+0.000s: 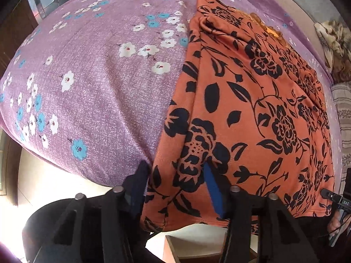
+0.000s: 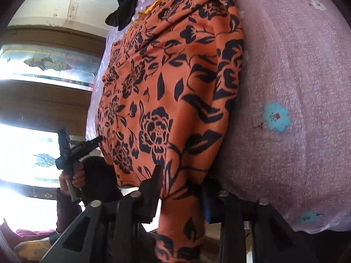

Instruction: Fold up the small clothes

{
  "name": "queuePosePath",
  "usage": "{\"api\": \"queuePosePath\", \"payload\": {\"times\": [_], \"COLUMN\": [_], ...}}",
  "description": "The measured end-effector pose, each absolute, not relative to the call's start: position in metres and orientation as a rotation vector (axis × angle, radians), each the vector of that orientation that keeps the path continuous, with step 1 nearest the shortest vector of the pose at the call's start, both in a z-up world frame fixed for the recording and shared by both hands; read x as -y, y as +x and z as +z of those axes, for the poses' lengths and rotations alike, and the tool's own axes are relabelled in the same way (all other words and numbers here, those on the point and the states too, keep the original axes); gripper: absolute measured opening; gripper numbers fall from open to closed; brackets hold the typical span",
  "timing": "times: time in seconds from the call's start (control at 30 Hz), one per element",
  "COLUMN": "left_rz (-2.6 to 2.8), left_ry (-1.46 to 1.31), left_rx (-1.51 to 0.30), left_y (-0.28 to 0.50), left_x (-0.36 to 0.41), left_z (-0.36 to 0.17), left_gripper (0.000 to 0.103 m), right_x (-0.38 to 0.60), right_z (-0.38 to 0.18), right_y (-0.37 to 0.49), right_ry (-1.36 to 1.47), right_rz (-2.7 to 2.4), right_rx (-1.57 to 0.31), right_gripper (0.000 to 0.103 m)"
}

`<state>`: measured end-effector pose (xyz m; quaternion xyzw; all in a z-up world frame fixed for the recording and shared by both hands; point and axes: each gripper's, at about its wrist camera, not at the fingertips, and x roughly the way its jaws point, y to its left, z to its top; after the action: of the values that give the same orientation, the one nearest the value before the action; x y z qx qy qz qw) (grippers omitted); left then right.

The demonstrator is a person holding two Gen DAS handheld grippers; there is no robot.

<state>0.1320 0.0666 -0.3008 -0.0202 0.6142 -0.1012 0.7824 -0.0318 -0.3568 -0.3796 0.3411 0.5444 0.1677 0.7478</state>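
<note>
Orange garment (image 1: pixel 241 109) overhangs bed (image 1: pixel 98 87) edge; both grippers pinch it.

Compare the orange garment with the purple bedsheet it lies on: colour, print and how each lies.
The orange garment carries large black roses and leaves; the purple bedsheet has small white and blue flowers. The garment is creased and its near edge hangs over the bed's edge, between each gripper's fingers; the bedsheet lies stretched smooth beneath it. Both are floral-printed fabric.
</note>
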Motion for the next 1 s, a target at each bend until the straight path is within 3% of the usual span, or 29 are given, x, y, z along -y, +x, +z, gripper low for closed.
{"api": "queuePosePath", "payload": {"times": [0.03,0.07,0.37,0.6,0.87,0.97,1.0], "left_rz": [-0.237,-0.260,-0.418,-0.499,-0.315,-0.168,-0.126], "left_ry": [-0.030,-0.033,-0.193,-0.271,-0.354,-0.428,-0.432], "left_rx": [-1.320,-1.322,-1.224,-1.097,-1.064,-1.066,-1.068], "left_y": [0.131,0.131,0.150,0.217,0.367,0.396,0.397], "left_x": [-0.062,-0.059,-0.057,-0.057,-0.038,-0.042,-0.042], "left_z": [-0.298,-0.296,-0.239,-0.185,-0.218,-0.255,-0.265], "left_gripper": [0.016,0.009,0.008,0.008,0.008,0.008,0.008], "right_x": [0.354,0.352,0.367,0.396,0.474,0.505,0.511], "right_z": [-0.376,-0.373,-0.314,-0.279,-0.287,-0.325,-0.340], "right_y": [-0.032,-0.032,-0.014,0.034,0.149,0.186,0.193], "right_ry": [0.727,0.721,0.729,0.784,0.971,1.090,1.112], "right_rz": [0.360,0.359,0.367,0.320,0.129,0.025,-0.028], "right_rx": [-1.181,-1.166,-0.909,-0.766,-0.678,-0.671,-0.695], "right_gripper": [0.019,0.017,0.011,0.011,0.011,0.023,0.032]}}
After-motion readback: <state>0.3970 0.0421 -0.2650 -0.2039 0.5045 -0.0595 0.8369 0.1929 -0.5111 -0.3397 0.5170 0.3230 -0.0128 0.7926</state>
